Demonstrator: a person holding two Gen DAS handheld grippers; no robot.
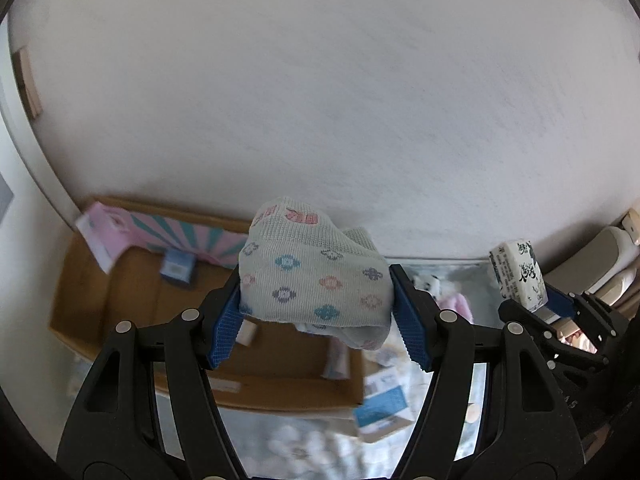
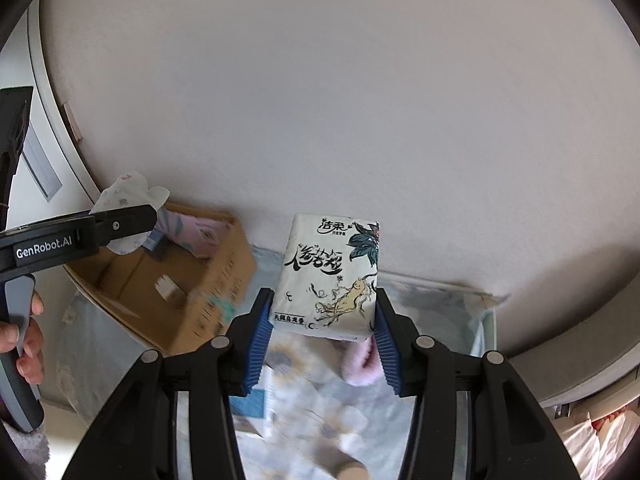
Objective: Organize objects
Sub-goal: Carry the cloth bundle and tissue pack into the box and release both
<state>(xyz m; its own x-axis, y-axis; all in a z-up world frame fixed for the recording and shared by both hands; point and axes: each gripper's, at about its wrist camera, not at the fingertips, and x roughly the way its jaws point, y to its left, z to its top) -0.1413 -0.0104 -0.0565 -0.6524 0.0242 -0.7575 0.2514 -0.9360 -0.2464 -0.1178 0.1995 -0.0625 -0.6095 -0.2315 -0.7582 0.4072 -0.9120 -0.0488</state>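
My left gripper (image 1: 316,292) is shut on a white sock (image 1: 316,280) with small coloured patterns and holds it in the air above an open cardboard box (image 1: 132,300). My right gripper (image 2: 324,312) is shut on a white tissue pack (image 2: 328,276) with black Chinese writing and a ginseng drawing. The pack in the right gripper also shows at the right of the left wrist view (image 1: 518,272). The left gripper with the sock shows at the left of the right wrist view (image 2: 128,204).
The box holds a pink and teal carton (image 1: 160,232) and a small blue box (image 1: 178,268). A floral cloth (image 2: 320,408) covers the table, with a blue and white box (image 1: 382,404) and a pink fuzzy item (image 2: 362,364) on it. A white wall stands behind.
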